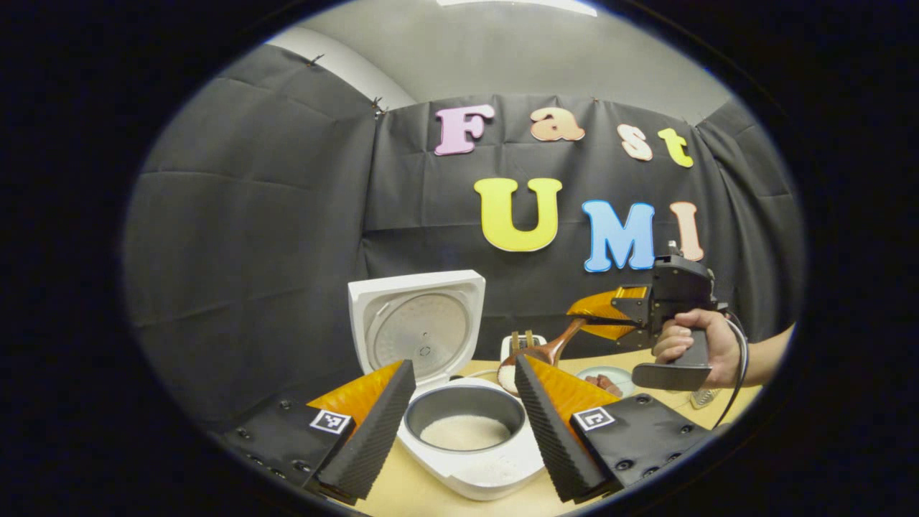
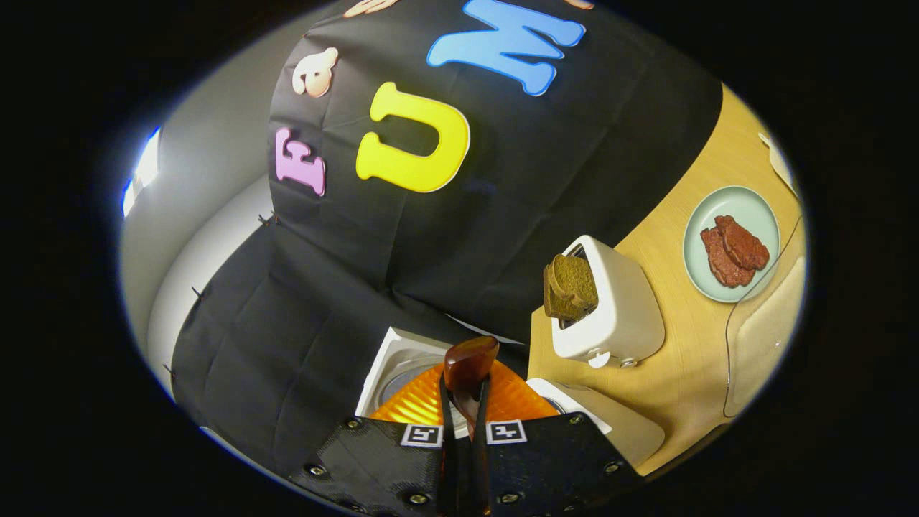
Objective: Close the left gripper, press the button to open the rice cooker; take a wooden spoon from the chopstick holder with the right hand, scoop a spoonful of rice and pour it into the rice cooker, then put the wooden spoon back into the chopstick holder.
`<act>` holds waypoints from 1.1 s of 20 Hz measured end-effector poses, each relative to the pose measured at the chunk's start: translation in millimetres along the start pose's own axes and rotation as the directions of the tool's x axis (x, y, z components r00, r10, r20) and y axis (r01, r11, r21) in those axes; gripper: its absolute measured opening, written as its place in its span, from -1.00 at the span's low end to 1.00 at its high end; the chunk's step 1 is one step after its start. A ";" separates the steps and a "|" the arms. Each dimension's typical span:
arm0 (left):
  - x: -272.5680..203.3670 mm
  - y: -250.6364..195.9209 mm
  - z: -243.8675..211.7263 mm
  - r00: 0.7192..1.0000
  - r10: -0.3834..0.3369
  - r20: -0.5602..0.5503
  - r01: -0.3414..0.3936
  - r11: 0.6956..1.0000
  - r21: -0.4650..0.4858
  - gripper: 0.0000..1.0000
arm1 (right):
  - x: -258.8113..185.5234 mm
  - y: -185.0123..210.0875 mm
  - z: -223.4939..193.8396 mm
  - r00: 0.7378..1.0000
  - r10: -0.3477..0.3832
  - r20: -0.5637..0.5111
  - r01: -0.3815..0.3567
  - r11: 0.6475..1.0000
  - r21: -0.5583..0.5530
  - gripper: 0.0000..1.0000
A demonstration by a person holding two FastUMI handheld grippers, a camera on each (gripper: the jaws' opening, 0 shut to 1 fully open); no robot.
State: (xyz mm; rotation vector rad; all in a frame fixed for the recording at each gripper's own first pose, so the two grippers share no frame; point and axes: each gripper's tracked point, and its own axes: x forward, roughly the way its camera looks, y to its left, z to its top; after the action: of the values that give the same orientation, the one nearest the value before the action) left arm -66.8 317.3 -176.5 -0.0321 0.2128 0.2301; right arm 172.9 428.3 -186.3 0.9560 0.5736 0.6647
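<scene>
The white rice cooker (image 1: 470, 474) stands with its lid (image 1: 420, 323) up, and white rice lies in its grey pot (image 1: 465, 431). My left gripper (image 1: 459, 420) hangs open just in front of it, one finger on each side of the pot. A hand holds my right gripper (image 1: 585, 316) above the table to the right, shut on the handle of the wooden spoon (image 1: 553, 350). The spoon slopes down leftward; its bowl, pale inside like rice, sits by the pot's right rim, partly behind my finger. In the right gripper view the spoon handle (image 2: 470, 366) sticks up between the shut fingers of the right gripper (image 2: 465, 406), over the cooker lid (image 2: 398, 362).
A white toaster (image 2: 617, 316) with brown bread slices (image 2: 571, 287) stands behind the cooker on the wooden table (image 2: 682, 373). A pale green plate (image 2: 747, 205) with reddish meat lies farther right. A thin cable and a pale container (image 2: 764, 341) sit near the table edge.
</scene>
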 end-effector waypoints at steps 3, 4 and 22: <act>-5.8 6.9 -4.2 1.000 0.031 -0.006 -0.031 0.999 -0.009 0.89 | 22.7 -2.1 -20.1 0.998 -0.019 -0.053 0.014 0.996 -0.089 -0.84; -9.1 8.2 -5.1 0.999 0.037 -0.007 -0.037 0.999 -0.014 0.89 | 29.8 -1.7 -26.3 0.998 -0.024 -0.066 0.016 0.993 -0.116 -0.84; -59.6 33.3 -21.6 0.987 0.159 -0.027 -0.161 0.985 -0.062 0.89 | 70.5 56.1 -131.7 0.968 -0.034 -0.249 -0.209 0.445 -0.871 -0.84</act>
State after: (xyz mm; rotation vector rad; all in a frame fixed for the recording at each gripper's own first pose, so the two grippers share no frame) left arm -135.6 335.2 -185.2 -0.0811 0.2302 0.3971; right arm 113.1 574.6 -208.5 -0.1362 0.2771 1.0367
